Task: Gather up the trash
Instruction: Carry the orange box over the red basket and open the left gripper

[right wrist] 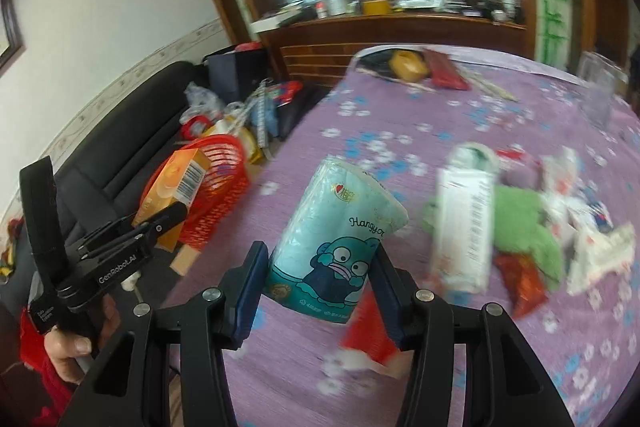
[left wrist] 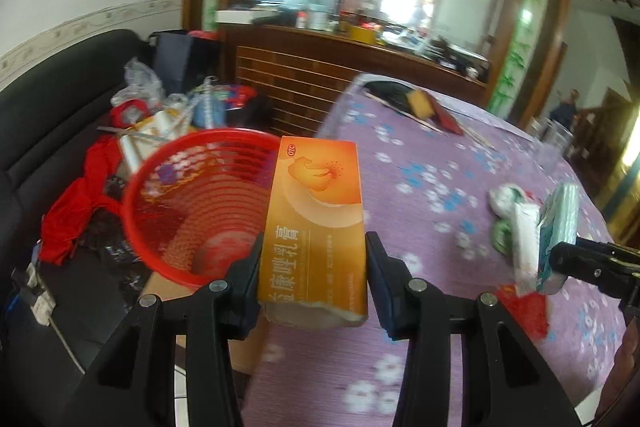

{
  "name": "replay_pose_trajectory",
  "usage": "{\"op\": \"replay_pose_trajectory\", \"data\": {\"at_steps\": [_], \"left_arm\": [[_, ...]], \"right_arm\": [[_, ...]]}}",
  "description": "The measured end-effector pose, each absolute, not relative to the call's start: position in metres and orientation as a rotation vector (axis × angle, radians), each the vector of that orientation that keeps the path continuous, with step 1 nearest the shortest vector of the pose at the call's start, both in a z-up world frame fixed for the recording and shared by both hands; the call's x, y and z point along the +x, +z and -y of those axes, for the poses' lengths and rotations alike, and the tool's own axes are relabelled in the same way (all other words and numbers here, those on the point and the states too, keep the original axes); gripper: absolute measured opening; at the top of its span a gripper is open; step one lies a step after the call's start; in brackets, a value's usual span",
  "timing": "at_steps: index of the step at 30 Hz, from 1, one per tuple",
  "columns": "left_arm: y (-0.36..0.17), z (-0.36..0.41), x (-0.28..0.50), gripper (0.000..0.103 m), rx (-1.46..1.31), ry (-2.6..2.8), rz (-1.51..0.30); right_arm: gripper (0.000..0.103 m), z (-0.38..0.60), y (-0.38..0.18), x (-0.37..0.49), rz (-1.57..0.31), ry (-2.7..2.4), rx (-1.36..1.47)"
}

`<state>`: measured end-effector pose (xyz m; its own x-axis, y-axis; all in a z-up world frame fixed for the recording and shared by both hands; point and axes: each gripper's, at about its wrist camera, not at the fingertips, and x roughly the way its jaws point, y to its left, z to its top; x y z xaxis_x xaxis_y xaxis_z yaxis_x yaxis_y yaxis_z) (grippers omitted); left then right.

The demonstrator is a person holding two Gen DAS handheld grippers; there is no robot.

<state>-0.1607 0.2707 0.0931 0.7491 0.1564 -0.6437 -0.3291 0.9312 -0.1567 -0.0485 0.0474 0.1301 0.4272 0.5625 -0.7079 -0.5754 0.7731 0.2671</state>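
Orange medicine box (left wrist: 316,227) is pinched between the fingers of the left gripper (left wrist: 314,267), held just beside the rim of the red basket (left wrist: 192,203). Right gripper (right wrist: 318,287) clamps a blue tissue pack (right wrist: 332,243) above the purple tablecloth (right wrist: 400,147). More wrappers (right wrist: 520,227) lie on the cloth, right of the basket.

The left hand-held gripper (left wrist: 314,267) is clamped on an orange box (left wrist: 316,223), its fingers pinching both sides. The right hand-held gripper (right wrist: 320,279) is closed on a blue tissue pack (right wrist: 340,231). Bare fingers (right wrist: 70,347) wrap the left handle.
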Motion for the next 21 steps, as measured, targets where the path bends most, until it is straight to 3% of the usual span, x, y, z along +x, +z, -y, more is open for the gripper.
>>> {"op": "replay_pose_trajectory", "data": {"at_steps": [19, 21], "left_arm": [[0.070, -0.362, -0.154, 0.045, -0.317, 0.410, -0.695], [0.069, -0.366, -0.153, 0.052, -0.319, 0.417, -0.695]], "right_arm": [[0.057, -0.250, 0.135, -0.008, -0.929, 0.892, -0.141], [0.058, -0.264, 0.133, -0.003, -0.936, 0.893, -0.146]]}}
